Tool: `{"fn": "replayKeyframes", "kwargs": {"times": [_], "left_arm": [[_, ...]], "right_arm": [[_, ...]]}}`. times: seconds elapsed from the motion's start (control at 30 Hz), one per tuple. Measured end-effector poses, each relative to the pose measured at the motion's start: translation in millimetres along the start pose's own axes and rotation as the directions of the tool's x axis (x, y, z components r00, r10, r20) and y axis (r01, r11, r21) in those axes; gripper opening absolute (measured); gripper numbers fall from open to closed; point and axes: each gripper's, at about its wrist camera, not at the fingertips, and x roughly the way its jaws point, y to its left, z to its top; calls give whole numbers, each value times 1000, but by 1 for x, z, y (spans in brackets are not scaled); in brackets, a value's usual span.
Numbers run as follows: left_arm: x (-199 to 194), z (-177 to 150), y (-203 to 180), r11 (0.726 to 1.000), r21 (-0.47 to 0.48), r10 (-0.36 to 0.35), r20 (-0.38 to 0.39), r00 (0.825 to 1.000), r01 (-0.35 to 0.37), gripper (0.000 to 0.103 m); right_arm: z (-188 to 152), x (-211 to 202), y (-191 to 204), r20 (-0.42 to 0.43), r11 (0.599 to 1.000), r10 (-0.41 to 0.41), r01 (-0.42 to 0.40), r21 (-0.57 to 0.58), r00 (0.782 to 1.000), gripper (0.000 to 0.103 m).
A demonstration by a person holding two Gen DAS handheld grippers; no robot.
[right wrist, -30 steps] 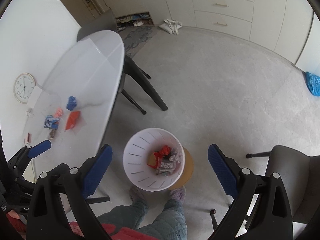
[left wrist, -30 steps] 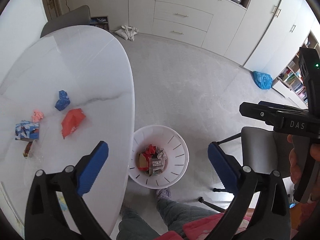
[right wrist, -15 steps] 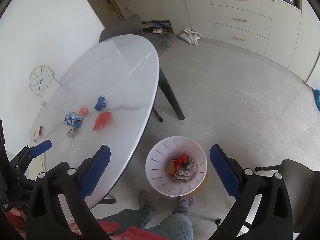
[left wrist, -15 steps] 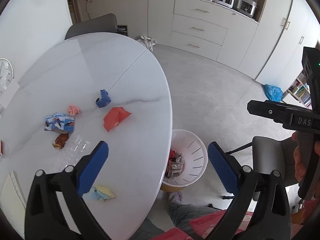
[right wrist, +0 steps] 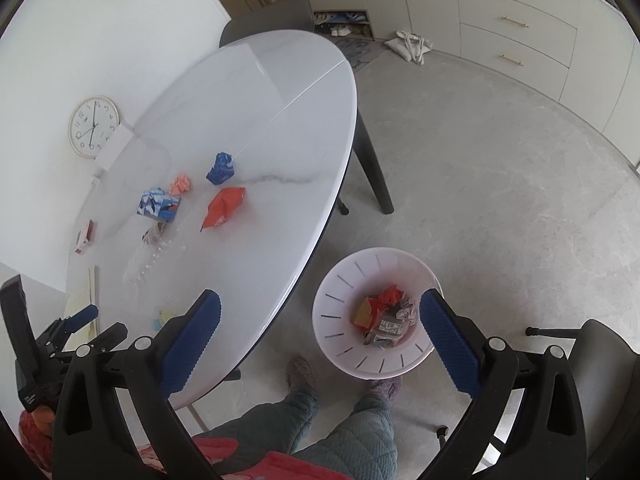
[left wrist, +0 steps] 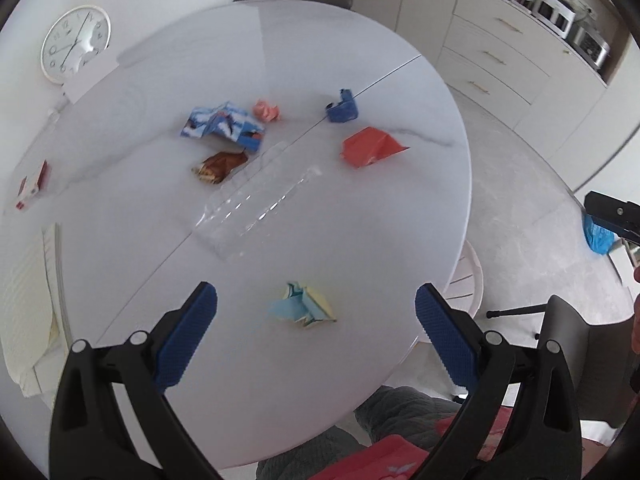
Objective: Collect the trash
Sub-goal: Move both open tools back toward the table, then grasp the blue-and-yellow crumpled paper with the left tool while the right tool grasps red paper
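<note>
My left gripper (left wrist: pixel 316 336) is open and empty above the white oval table (left wrist: pixel 360 240), just short of a crumpled yellow and light-blue paper (left wrist: pixel 304 308). Farther on lie a clear plastic wrapper (left wrist: pixel 256 204), a red wrapper (left wrist: pixel 372 146), a blue wad (left wrist: pixel 342 110), a pink wad (left wrist: pixel 266 110), a blue-white carton (left wrist: pixel 222 126) and a brown wrapper (left wrist: pixel 218 166). My right gripper (right wrist: pixel 320 336) is open and empty above the floor, near the white trash bin (right wrist: pixel 340 300) that holds several wrappers (right wrist: pixel 384 316). The left gripper also shows in the right wrist view (right wrist: pixel 92 324).
A round clock (left wrist: pixel 76 48) leans on the wall behind the table. A small red-white box (left wrist: pixel 32 190) lies at the table's left. A grey chair (right wrist: pixel 600 360) stands right of the bin, another chair (right wrist: pixel 272 12) at the table's far end. My legs (right wrist: pixel 320 420) are below.
The left gripper has swung left from over the bin to over the table; the yellow-blue paper now lies between its fingers' line. The right gripper shifted a little, keeping the bin in view.
</note>
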Motion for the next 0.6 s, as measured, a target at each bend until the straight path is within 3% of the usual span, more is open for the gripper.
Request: {"fn": "replayKeyframes", "kwargs": {"times": [0.3,0.47,0.6], "left_arm": [[51,-18,16,975,-217,22,-75,997,-38,92],[76,-18,8,966,-247,45,-112,993,-72,72],[85,-22,7,958,-276,46,-133,990,-82,49]], "right_arm": [[5,27,6,-91,994,5,-15,-104,996,99],[8,33,9,-115,989,14,-31,-146,993,99],[11,33,10,-116,985,21,-40,-165,993,99]]}}
